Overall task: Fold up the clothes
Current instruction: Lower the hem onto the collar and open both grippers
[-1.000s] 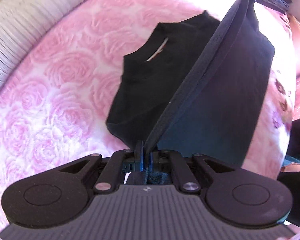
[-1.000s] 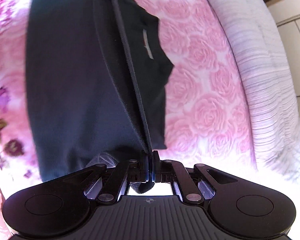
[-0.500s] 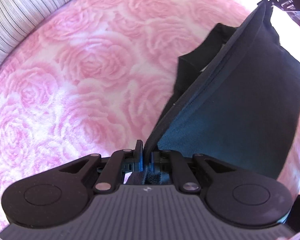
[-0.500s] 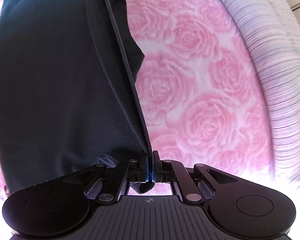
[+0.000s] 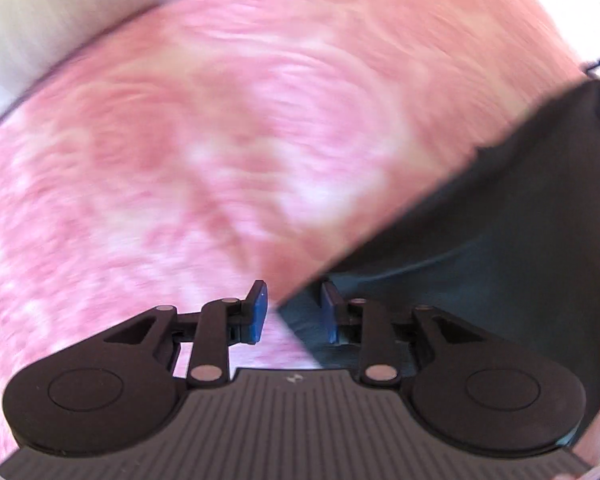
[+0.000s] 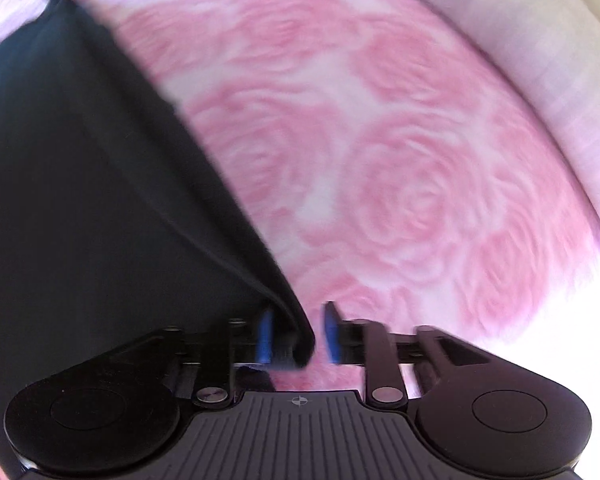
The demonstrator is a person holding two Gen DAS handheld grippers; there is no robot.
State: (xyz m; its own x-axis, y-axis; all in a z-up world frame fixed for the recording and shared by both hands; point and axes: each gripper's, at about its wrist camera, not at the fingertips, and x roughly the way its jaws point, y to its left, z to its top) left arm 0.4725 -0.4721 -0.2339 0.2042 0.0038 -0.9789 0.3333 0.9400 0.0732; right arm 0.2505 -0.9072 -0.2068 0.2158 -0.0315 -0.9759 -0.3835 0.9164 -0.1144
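Both grippers, left gripper [image 5: 291,312] and right gripper [image 6: 296,332], have just been opening, releasing the dark T-shirt [image 6: 80,208] onto the rose-patterned blanket [image 5: 220,140]; its hem lies loosely between both. Best lift straight away; dragging would spoil the fold.

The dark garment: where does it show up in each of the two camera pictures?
Left wrist view: the dark garment fills the lower right, one corner reaching between the open left gripper.
Right wrist view: it fills the left side, its edge hanging between the open right gripper.
Shared landmark: the pink rose-patterned bedspread.

Pink rose-patterned bedspread [image 5: 204,152], pale ribbed cushion [image 6: 532,64]
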